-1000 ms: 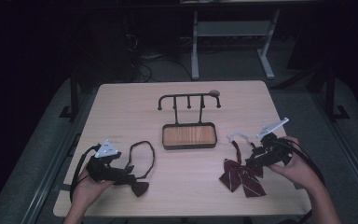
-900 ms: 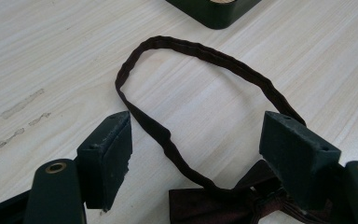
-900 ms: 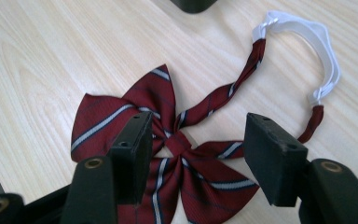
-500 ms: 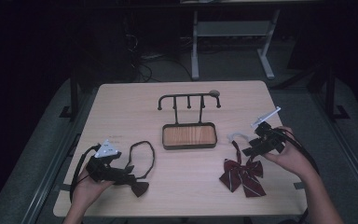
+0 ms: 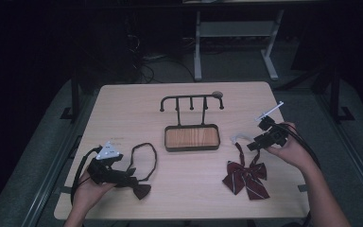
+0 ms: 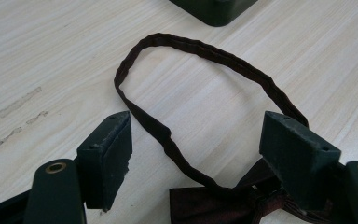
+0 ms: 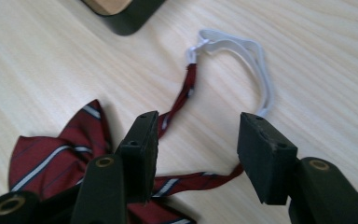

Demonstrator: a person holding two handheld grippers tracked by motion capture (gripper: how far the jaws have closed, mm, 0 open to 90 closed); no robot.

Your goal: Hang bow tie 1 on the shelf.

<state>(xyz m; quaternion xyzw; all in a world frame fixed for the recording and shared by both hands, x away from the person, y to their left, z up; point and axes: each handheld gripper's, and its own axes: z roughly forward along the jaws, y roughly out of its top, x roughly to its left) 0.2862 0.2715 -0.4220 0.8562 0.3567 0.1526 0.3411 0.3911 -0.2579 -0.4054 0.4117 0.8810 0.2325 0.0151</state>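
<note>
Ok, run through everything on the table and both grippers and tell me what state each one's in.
Dark bow tie: flat on the table, loop spread open.
Striped bow tie: flat on the table, white elastic end curled.
Hook rack: upright on its tray, hooks bare.
Left gripper: open over the dark strap.
Right gripper: open, jaws have just been closing, nothing pinched.

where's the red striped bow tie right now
The red striped bow tie lies flat at the table's front right in the high view, just below the right gripper and right of the wooden-based hook stand.
</note>
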